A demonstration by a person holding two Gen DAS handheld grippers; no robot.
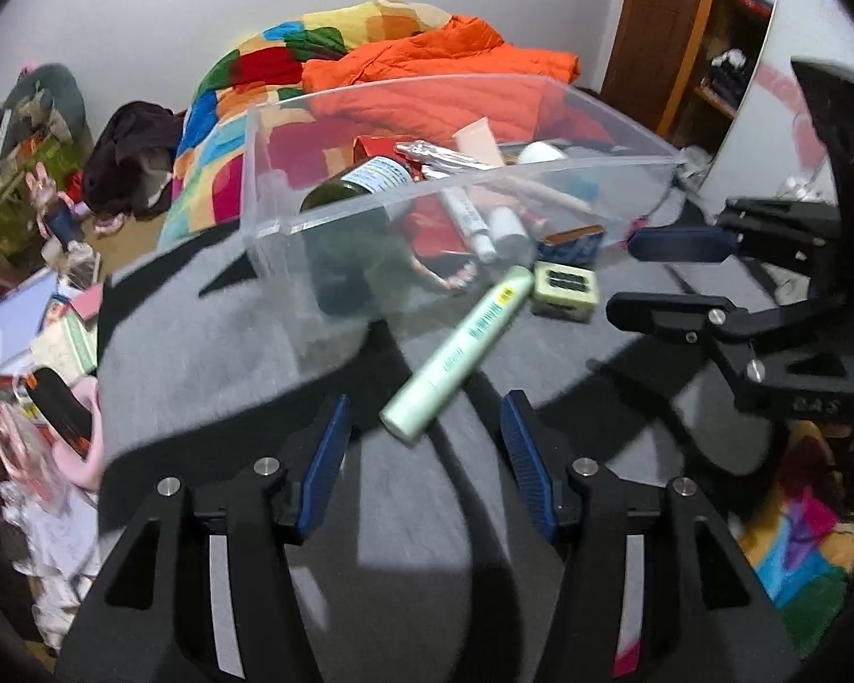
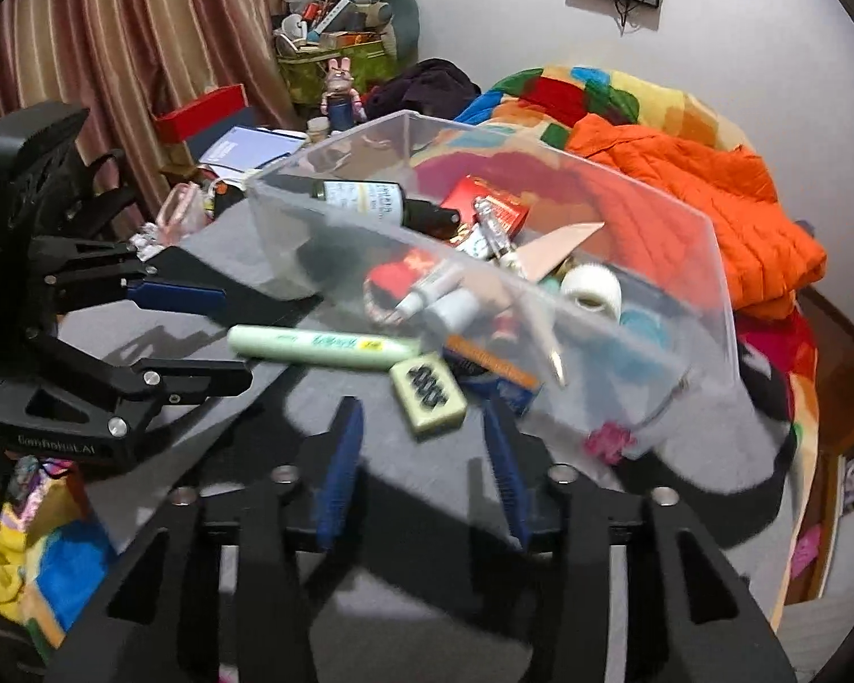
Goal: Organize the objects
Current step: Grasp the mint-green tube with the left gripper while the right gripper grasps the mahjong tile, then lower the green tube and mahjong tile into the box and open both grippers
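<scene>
Filling the clear box (image 1: pixel 461 193) is mostly done; a green tube (image 1: pixel 461 350) and small case (image 1: pixel 563 290) lie outside at mid-frame, left gripper (image 1: pixel 424 449) and right gripper (image 2: pixel 424 455) both open and empty.

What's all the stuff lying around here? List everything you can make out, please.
Clear plastic bin: one, transparent, on the grey cloth, holding toiletries.
Dark green glass bottle: one, white label, lying inside the bin.
White tape roll: one, inside the bin.
Red box: one, inside the bin.
Pale green tube: one, on the cloth outside the bin.
Pale green small case: one, black inset, beside the tube's end.
Grey cloth: one, covering the surface.
Orange padded jacket: one, on the multicoloured blanket.
Left gripper: black, blue pads, open.
Right gripper: same, open.
</scene>
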